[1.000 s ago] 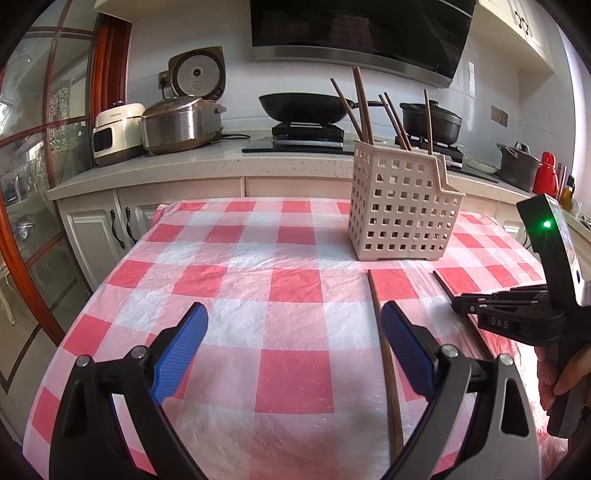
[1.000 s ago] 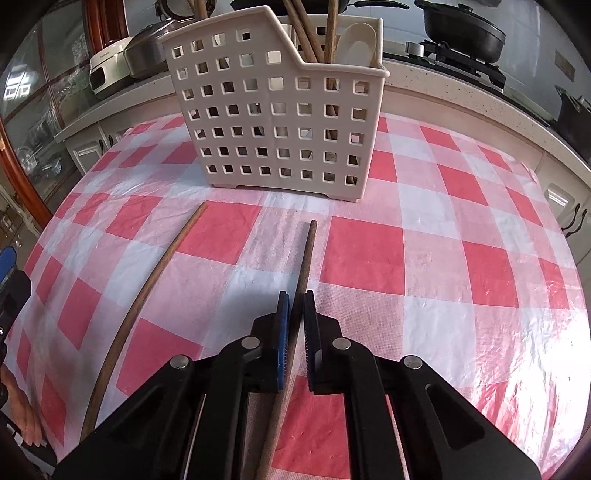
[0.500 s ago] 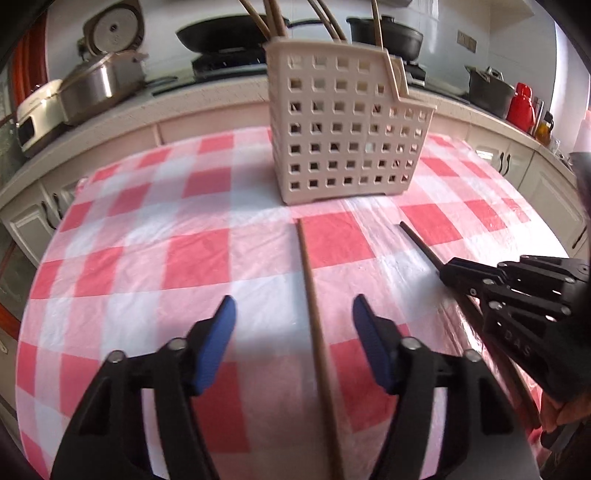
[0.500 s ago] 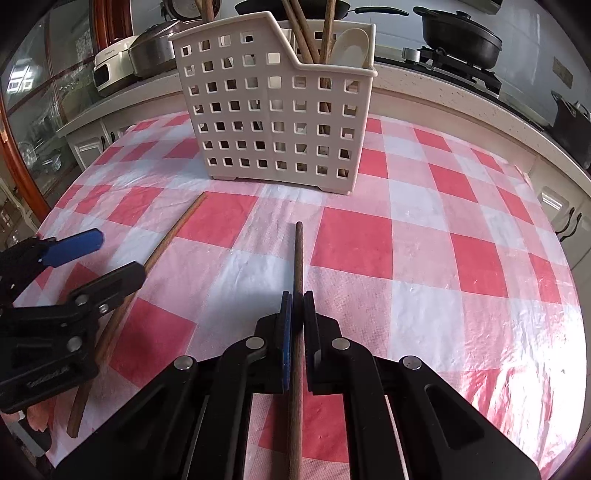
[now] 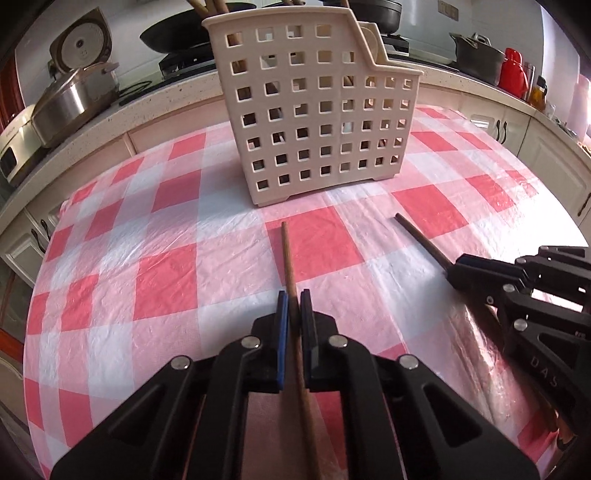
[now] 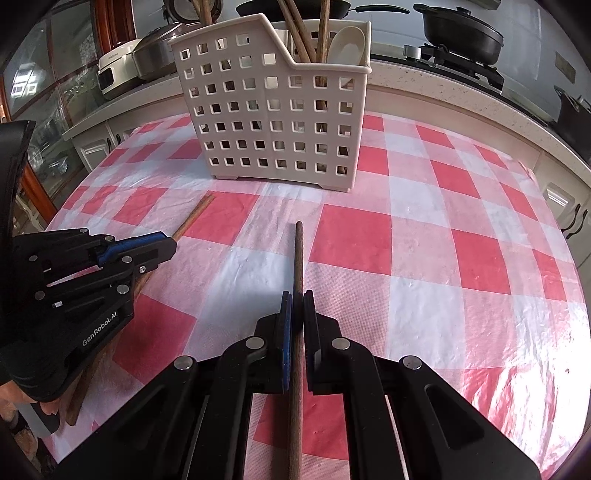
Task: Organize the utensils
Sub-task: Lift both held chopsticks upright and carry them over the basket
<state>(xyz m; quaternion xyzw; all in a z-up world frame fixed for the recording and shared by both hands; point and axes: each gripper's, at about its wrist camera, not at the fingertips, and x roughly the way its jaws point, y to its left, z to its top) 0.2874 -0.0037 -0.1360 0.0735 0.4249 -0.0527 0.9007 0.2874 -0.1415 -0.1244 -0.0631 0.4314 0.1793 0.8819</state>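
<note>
Two wooden chopsticks lie on the red-and-white checked tablecloth in front of a cream perforated utensil basket (image 5: 314,107) (image 6: 273,114). My left gripper (image 5: 294,297) is shut on the lighter brown chopstick (image 5: 287,254), which points toward the basket. My right gripper (image 6: 297,299) is shut on the darker chopstick (image 6: 298,254). Each gripper shows in the other's view: the right gripper (image 5: 461,267) at the right edge, the left gripper (image 6: 168,245) at the left edge, over the light chopstick (image 6: 195,216). The basket holds several chopsticks and a pale spoon (image 6: 347,44).
The tablecloth (image 5: 166,266) covers a round table. Behind it runs a kitchen counter (image 5: 122,110) with a steel pot (image 5: 70,103), a rice cooker, a hob with black pans (image 6: 461,26) and a red bottle (image 5: 515,72). White cabinet doors stand along the right side.
My left gripper moved in over the light chopstick, dropped toward the cloth and its jaws went from wide open to shut on the chopstick. The right gripper kept its grip and stayed in place.
</note>
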